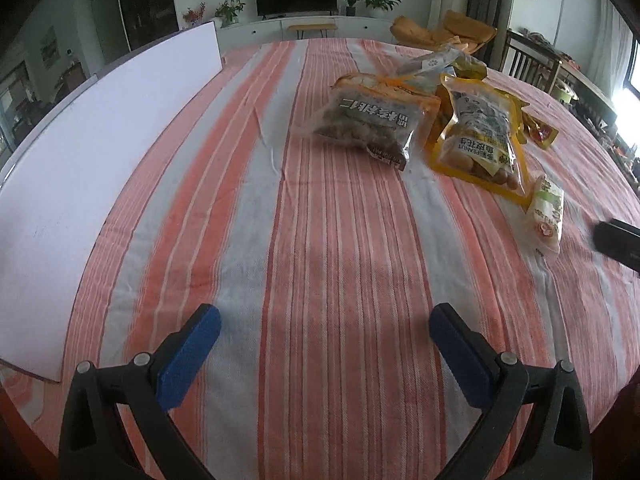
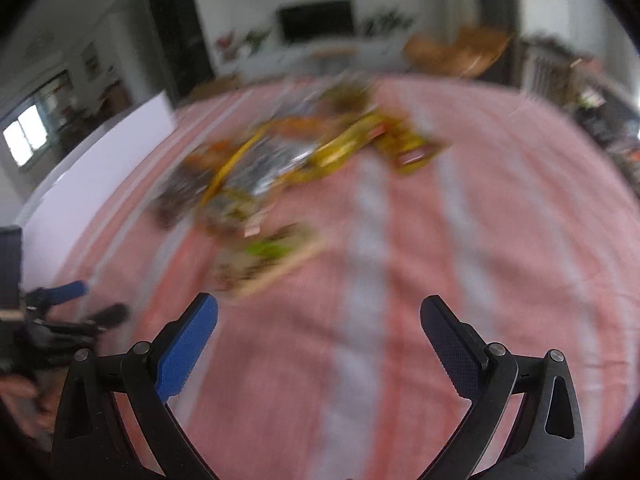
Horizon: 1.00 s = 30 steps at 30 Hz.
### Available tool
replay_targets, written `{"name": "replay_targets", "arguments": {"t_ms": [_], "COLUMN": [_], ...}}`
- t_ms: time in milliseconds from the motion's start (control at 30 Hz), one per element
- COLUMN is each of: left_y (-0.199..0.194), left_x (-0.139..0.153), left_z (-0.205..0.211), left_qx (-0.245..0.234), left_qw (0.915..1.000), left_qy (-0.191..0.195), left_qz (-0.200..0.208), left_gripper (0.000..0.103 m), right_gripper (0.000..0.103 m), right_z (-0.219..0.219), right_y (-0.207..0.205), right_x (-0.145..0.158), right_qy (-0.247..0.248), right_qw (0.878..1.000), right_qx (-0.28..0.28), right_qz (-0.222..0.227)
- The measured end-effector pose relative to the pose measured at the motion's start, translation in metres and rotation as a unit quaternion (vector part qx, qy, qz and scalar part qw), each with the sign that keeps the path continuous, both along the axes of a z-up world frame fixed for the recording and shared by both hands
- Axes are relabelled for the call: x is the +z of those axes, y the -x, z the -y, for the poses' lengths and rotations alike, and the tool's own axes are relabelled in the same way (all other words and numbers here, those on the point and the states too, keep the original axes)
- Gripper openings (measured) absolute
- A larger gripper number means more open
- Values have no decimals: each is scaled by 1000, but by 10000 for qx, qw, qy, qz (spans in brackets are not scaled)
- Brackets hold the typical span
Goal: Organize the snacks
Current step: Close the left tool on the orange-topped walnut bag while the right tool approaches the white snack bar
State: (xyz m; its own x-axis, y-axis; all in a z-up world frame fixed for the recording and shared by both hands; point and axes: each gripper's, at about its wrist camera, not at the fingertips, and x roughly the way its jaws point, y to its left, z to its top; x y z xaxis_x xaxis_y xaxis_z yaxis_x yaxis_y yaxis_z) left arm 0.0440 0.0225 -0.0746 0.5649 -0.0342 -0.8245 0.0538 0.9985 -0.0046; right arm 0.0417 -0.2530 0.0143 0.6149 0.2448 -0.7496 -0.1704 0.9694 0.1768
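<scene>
Several snack packs lie in a heap on the striped tablecloth (image 1: 320, 240). A clear walnut bag (image 1: 368, 118) lies left of a yellow peanut pouch (image 1: 478, 136), with a small white-and-green packet (image 1: 546, 212) nearer and a red sachet (image 1: 542, 134) behind. My left gripper (image 1: 324, 324) hovers open over bare cloth, well short of the heap. The right wrist view is motion-blurred: the heap (image 2: 280, 168) and a green-and-white packet (image 2: 268, 256) show as smears. My right gripper (image 2: 318, 316) is open and holds nothing, just short of that packet.
A white board (image 1: 92, 168) lies along the table's left side. The right gripper's dark tip (image 1: 618, 240) enters at the right edge; the left gripper (image 2: 60, 308) shows at the left of the right wrist view. Chairs, a TV and plants stand beyond the table.
</scene>
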Motion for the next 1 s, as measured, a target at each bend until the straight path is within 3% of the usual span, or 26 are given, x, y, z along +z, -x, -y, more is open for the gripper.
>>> {"name": "replay_targets", "arguments": {"t_ms": [100, 167, 267, 333, 633, 800, 1000], "left_y": [0, -1, 2, 3, -1, -4, -30], "left_x": [0, 1, 0, 0, 1, 2, 9], "left_z": [-1, -1, -3, -3, -2, -1, 0], "left_qx": [-34, -119, -266, -279, -210, -233, -690], "left_qw": [10000, 9998, 9996, 9996, 9994, 9991, 9941], "left_qy": [-5, -2, 6, 12, -13, -19, 81], "left_qz": [-90, -130, -90, -37, -257, -364, -836], "left_gripper": [103, 103, 103, 103, 103, 103, 103], "right_gripper": [102, 103, 103, 103, 103, 103, 103], "right_z": [-32, -47, -68, -72, -45, -42, -40], "right_y": [-35, -52, -58, -52, -50, -44, -38], "right_x": [-13, -22, -29, -32, -29, -30, -32], "right_qy": [-49, 14, 748, 958, 1016, 1007, 958], "right_qw": [9967, 9943, 9922, 9918, 9893, 9904, 9930], "right_qx": [194, 108, 29, 58, 308, 414, 407], "right_qz": [-790, -1059, -997, -845, -1004, -853, -553]}}
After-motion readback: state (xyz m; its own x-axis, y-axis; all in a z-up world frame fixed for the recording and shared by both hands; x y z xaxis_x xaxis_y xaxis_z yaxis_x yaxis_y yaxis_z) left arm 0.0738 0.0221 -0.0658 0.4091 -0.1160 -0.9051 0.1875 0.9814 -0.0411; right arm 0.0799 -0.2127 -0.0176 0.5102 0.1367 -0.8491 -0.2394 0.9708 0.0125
